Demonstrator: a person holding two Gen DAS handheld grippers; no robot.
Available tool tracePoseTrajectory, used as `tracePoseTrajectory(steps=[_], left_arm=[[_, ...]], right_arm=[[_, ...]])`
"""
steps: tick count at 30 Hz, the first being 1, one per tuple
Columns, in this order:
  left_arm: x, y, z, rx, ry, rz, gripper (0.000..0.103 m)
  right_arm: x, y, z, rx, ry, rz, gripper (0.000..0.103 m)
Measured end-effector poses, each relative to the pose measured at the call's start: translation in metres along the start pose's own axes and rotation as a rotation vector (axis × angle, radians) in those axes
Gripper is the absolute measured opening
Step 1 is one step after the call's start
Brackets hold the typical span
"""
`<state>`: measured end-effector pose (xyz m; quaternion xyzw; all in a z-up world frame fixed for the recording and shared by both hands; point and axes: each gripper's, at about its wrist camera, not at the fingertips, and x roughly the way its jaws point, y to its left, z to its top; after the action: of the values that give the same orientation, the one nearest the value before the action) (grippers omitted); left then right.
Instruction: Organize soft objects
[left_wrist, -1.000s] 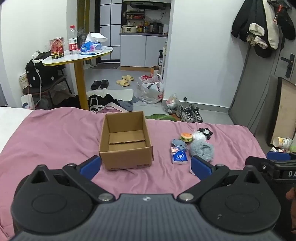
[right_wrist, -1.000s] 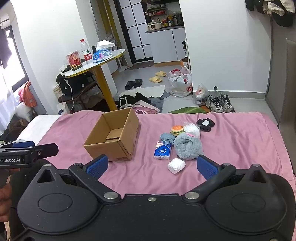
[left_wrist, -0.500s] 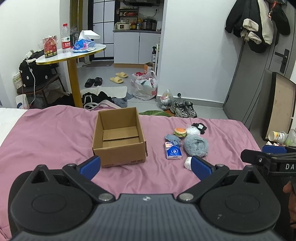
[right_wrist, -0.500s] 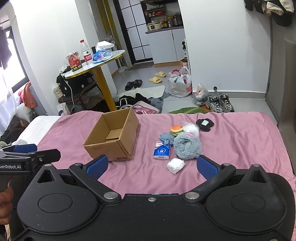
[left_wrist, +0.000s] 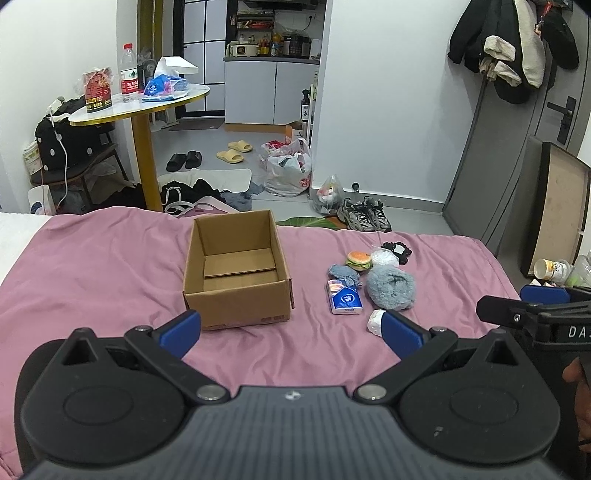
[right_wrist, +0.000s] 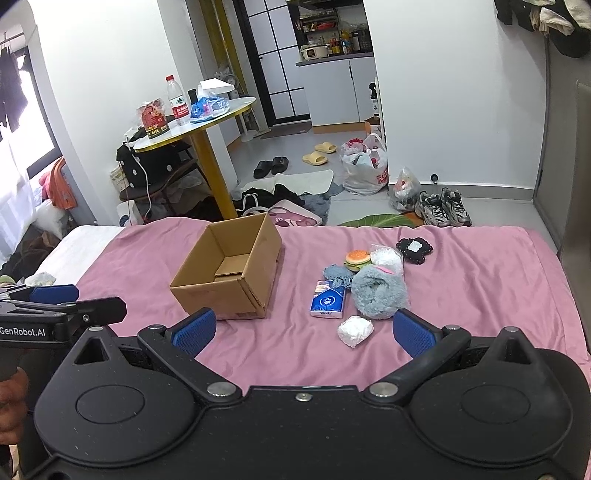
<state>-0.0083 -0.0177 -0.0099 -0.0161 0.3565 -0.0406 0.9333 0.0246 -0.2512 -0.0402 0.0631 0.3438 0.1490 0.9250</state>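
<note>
An open, empty cardboard box (left_wrist: 236, 277) (right_wrist: 229, 273) stands on the pink bedsheet (left_wrist: 92, 273). To its right lies a cluster of soft things: a fluffy grey-blue ball (left_wrist: 391, 288) (right_wrist: 380, 293), a blue tissue pack (left_wrist: 345, 297) (right_wrist: 328, 300), a white wad (right_wrist: 354, 331), a burger toy (left_wrist: 358, 260), a blue knitted piece (left_wrist: 341, 272), a clear bag (left_wrist: 384, 257) and a black fabric piece (right_wrist: 413, 249). My left gripper (left_wrist: 291, 330) is open and empty, above the bed's near part. My right gripper (right_wrist: 303, 330) is open and empty, near the white wad.
Beyond the bed's far edge the floor holds bags (left_wrist: 288, 170), shoes (left_wrist: 365, 214), slippers and clothes. A round yellow-legged table (left_wrist: 140, 107) with a bottle stands at the back left. A white sheet (right_wrist: 81, 251) lies left of the pink one.
Both grippers have drawn back and risen slightly, so the box and cluster sit a little farther and more centred in the left view. Both stay open.
</note>
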Motion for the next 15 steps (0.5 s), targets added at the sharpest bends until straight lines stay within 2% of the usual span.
tracePoseTrajectory(steps=[15], left_arm=[[-0.0033, -0.0029, -0.0034, 0.015, 0.002, -0.011, 0.103]], right_arm=[[-0.0009, 0.0011, 0.0006, -0.005, -0.004, -0.001, 0.103]])
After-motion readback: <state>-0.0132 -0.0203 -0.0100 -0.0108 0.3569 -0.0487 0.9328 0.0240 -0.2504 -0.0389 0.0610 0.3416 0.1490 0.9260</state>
